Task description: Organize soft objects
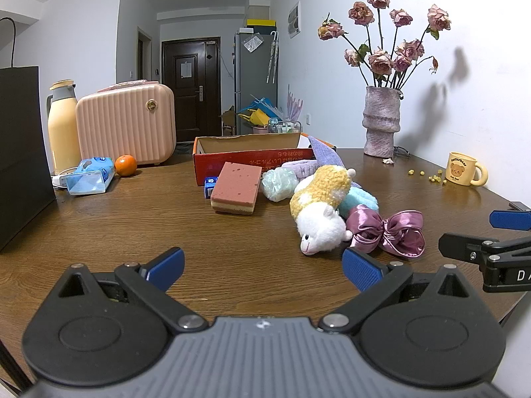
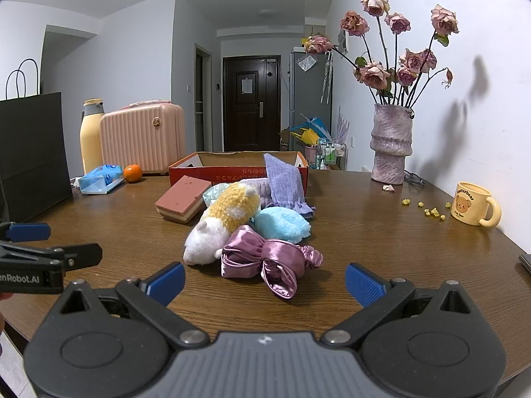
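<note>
right claw (image 2: 265,283) spread wide, empty, bow (image 2: 265,260) just ahead; left claw (image 1: 264,270) likewise apart, both poised short of pile before box (image 2: 239,169).

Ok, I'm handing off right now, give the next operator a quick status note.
Left gripper: open, empty, low over the table.
Right gripper: open, empty, facing the satin bow.
Pile in front of the red box: plush toy, bow, blue puff, sponge, green puff; purple cloth leans on the box.
Done: no item seen fully inside the box.
Left: box them all.
</note>
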Demonstrator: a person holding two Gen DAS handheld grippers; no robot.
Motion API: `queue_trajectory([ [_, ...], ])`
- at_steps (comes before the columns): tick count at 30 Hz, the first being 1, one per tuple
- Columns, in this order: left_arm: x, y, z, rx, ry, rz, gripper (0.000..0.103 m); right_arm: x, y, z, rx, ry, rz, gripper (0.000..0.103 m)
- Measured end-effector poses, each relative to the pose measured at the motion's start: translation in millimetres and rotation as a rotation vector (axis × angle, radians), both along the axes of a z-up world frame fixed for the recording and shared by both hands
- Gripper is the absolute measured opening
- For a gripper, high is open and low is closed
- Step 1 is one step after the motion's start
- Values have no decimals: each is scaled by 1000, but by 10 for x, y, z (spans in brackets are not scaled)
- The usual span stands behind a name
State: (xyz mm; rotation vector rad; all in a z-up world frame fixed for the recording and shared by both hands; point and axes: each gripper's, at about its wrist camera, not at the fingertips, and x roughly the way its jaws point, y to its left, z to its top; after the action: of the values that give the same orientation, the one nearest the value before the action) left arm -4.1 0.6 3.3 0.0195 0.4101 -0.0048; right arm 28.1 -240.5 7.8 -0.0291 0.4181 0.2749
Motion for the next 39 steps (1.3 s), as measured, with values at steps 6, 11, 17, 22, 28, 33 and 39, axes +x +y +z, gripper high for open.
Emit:
queue_trajectory([
  [6, -1, 5, 5, 0, 0, 1, 103, 5, 5, -5, -2, 1, 1, 103],
  [11, -2, 7, 5, 0, 0, 1, 103, 12, 9, -9, -5, 3, 1, 103],
  [17, 13, 22, 0, -1, 4, 4, 103, 83, 3, -48, -22, 9, 7, 103],
  [22, 86, 43, -28, 1, 11, 7, 103, 129, 11, -64, -35, 16, 9, 103],
  [28, 160, 19, -65, 6, 22, 8, 103, 201, 12, -89, -47, 24, 9, 103],
  [33, 225, 20, -95, 6, 36, 11, 103, 286, 11, -124, -53, 37, 8, 103],
  [39, 320, 24, -126, 8, 49, 17, 103, 416, 19, -175, -60, 57, 9, 103],
])
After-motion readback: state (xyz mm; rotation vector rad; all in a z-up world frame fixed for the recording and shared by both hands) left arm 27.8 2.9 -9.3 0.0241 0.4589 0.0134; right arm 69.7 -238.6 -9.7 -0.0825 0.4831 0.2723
